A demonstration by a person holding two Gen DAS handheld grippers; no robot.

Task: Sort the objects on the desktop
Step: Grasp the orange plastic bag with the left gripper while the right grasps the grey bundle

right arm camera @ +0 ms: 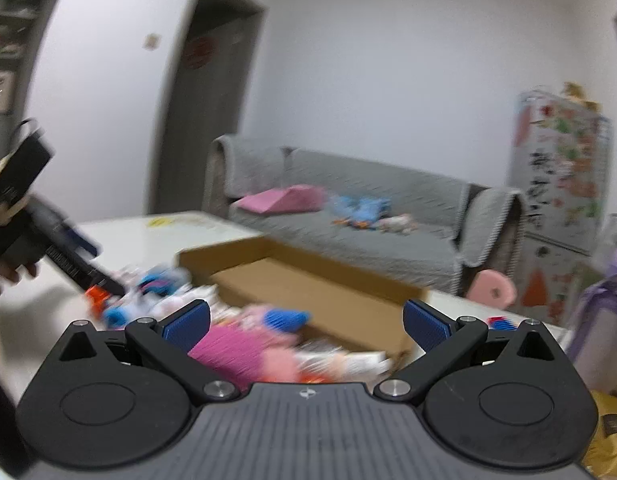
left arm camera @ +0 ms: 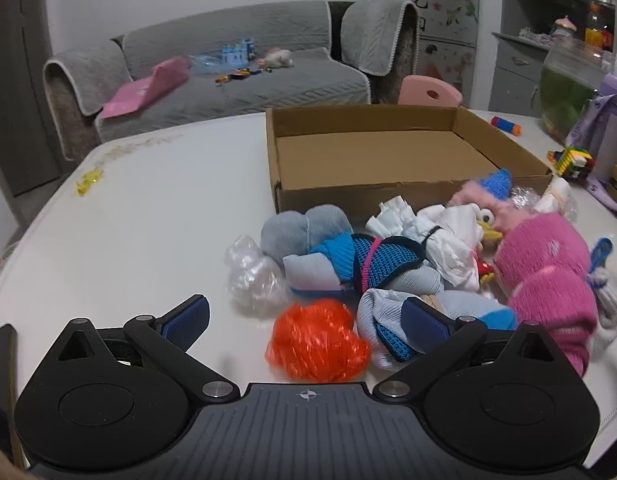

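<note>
Sorting not yet begun: the cardboard box (left arm camera: 404, 152) on the white table (left arm camera: 148, 216) holds nothing, while the heap of soft objects (left arm camera: 408, 256) lies just before its near wall. The left gripper (left arm camera: 306, 316) hangs spread wide and empty over the orange plastic wad (left arm camera: 316, 344). The right gripper (right arm camera: 306, 322), likewise spread and empty, hangs above the heap's pink side in a blurred view.

Soft indoor light; right wrist view motion-blurred, fisheye-bent edges.

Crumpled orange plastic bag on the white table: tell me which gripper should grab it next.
Left. The left gripper is open with the crumpled orange plastic bag lying just ahead between its fingers. The right gripper, also open, points at the pink knitted toy beside the shallow cardboard box, farther away.
</note>
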